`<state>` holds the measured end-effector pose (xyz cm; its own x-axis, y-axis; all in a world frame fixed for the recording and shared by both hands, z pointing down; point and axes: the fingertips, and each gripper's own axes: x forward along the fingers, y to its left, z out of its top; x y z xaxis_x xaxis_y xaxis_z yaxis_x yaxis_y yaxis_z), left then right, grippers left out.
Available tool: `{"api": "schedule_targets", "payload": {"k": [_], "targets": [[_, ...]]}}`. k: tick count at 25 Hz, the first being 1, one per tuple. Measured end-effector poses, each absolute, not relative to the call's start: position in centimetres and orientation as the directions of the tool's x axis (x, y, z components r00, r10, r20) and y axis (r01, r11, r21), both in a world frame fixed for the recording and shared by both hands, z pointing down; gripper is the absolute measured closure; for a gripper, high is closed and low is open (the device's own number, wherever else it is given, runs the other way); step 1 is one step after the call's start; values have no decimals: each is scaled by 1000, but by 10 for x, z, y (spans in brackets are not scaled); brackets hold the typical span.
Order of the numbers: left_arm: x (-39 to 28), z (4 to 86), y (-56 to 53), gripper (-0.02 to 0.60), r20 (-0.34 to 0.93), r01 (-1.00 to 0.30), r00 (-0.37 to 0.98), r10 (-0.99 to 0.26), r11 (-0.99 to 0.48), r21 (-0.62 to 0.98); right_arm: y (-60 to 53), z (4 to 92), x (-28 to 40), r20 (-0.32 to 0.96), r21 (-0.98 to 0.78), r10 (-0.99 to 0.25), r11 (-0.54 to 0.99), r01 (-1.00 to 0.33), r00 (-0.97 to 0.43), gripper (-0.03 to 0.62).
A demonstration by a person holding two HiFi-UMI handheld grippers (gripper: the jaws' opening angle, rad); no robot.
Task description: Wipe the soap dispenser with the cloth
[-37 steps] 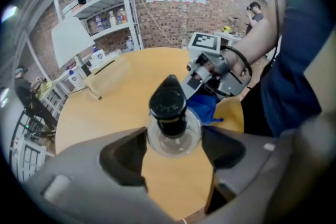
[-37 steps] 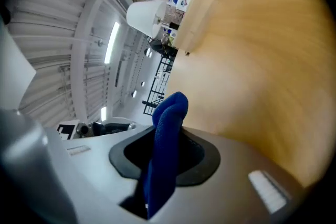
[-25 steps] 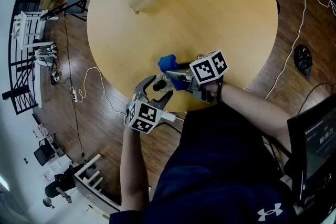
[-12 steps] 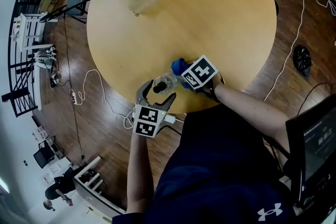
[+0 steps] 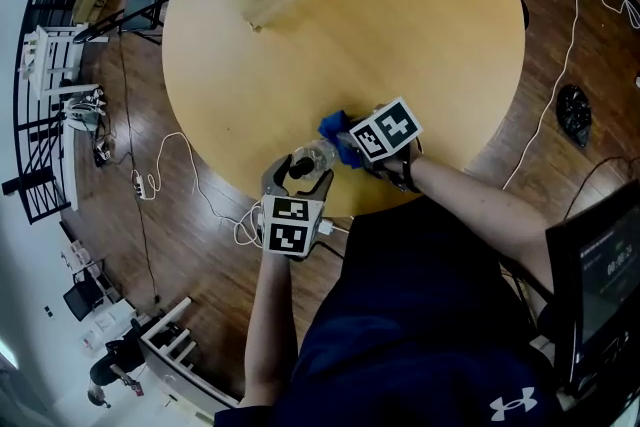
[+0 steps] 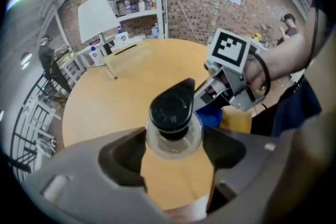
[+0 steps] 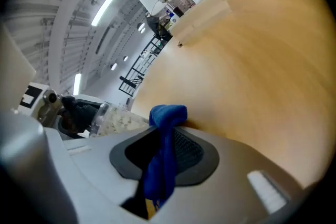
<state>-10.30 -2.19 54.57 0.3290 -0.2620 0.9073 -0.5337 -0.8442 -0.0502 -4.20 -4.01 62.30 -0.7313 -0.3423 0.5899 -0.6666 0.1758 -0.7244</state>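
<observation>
The right gripper (image 7: pixel 167 157) had its jaws, which had just been closing, pinched on a fold of the blue cloth (image 7: pixel 167 115), whose free end stuck out past the tips. Just to that gripper's left, near though I could not tell if touching, stood the soap dispenser (image 6: pixel 171 113), upright by the near edge of the round table (image 5: pixel 400 25). Its clear neck was caught between the jaws of the left gripper (image 6: pixel 175 143), which had also just been closing. The black spout pointed toward the cloth. I judged the wipe to be a short sideways reach by the right hand, then strokes along the bottle's standing length
</observation>
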Motion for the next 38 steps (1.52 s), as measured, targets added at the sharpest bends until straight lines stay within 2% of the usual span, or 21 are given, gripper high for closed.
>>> {"api": "schedule_targets", "payload": {"k": [5, 8, 10, 14, 17, 21, 22, 23, 25, 27, 29, 32, 38], "targets": [[-102, 550, -15, 242, 939, -321, 308, -150, -946, -45, -45, 561, -60, 287, -903, -396, 193, -384, -873, 513], [-103, 552, -16, 242, 952, -219, 282, -121, -974, -58, -53, 526, -58, 182, -923, -434, 232, -305, -882, 513], [-104, 553, -17, 242, 954, -179, 271, -124, -981, -77, -55, 529, -59, 194, -921, -434, 228, -316, -880, 513], [-106, 553, -17, 241, 957, -98, 256, -133, -989, -111, -46, 576, -65, 332, -896, -397, 152, -418, -855, 513], [-108, 552, -18, 241, 965, 13, 234, -121, -992, -128, -42, 599, -65, 416, -869, -366, 110, -482, -833, 513], [-109, 557, -20, 239, 972, 137, 194, -133, -977, -161, -41, 594, -64, 405, -881, -371, 88, -466, -836, 513], [-108, 558, -20, 235, 970, 109, 202, -139, -981, -164, -42, 585, -64, 373, -895, -388, 90, -438, -843, 513], [-105, 558, -21, 221, 964, 28, 227, -142, -988, -152, -45, 573, -62, 332, -910, -409, 97, -402, -850, 513], [-98, 550, -24, 207, 934, -271, 333, -133, -962, -41, -52, 544, -60, 238, -937, -453, 126, -326, -859, 513], [-91, 537, -25, 202, 885, -547, 439, -157, -828, 125, -56, 519, -58, 165, -950, -479, 158, -270, -862, 513], [-90, 530, -27, 207, 862, -657, 458, -218, -736, 163, -57, 509, -58, 140, -953, -484, 169, -250, -864, 513], [-92, 533, -27, 253, 875, -647, 404, -265, -760, 69, -55, 529, -58, 179, -955, -484, 124, -270, -856, 513], [-99, 540, -29, 252, 889, -443, 411, -202, -896, 2, -43, 596, -61, 342, -924, -421, 12, -382, -841, 514]]}}
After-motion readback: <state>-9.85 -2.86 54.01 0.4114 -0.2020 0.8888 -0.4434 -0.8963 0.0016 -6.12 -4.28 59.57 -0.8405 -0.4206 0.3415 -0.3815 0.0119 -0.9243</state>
